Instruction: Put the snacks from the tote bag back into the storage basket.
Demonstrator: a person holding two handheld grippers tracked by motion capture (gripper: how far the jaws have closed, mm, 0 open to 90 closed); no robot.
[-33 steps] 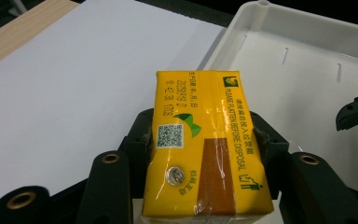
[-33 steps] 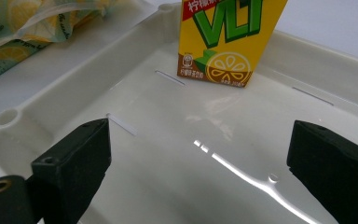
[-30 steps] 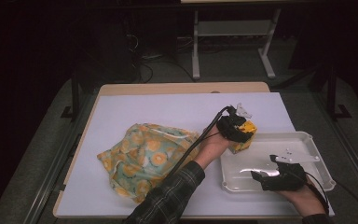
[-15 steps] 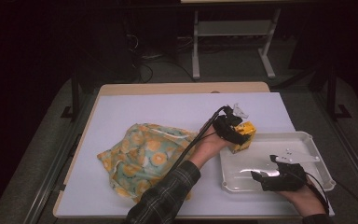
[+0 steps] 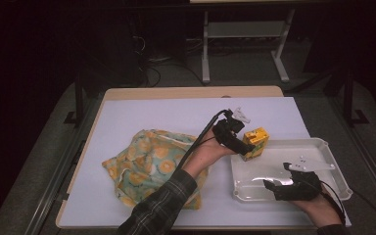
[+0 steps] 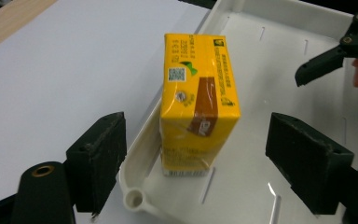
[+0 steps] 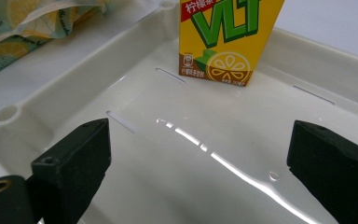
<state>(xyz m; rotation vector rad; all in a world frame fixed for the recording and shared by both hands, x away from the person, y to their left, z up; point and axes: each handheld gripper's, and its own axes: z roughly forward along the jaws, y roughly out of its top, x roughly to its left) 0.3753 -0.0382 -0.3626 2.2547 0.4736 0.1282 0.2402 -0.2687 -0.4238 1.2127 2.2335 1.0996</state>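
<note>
Here, a yellow juice carton point(image 6: 198, 100) stands upright in the near corner of a white plastic tray point(image 5: 333, 161), close against the tray's rim. The tray sits on the right side of a table point(image 5: 142, 117) covered with a pale sheet.

The left hand-held gripper point(image 6: 214, 154) is just behind the carton, and its two black jaws stand wide apart, one on each side of the carton. Neither jaw touches it; a clear gap shows on both sides. These jaws have just been opening, with the carton between them. In the high view the left hand-held gripper point(image 5: 237, 139) sits at the tray's far left corner, right beside the carton point(image 5: 254, 143).

The right hand-held gripper point(image 7: 196, 163) hovers low over the tray's floor point(image 7: 200, 135), its jaws spread apart with nothing between them. The carton point(image 7: 226, 37) stands well ahead of it, at the far end of the tray. In the high view this gripper point(image 5: 293, 183) is over the tray's near edge.

A cloth bag printed with lemon slices point(image 5: 149, 164) lies on the table to the left of the tray, under the person's left forearm.
</note>
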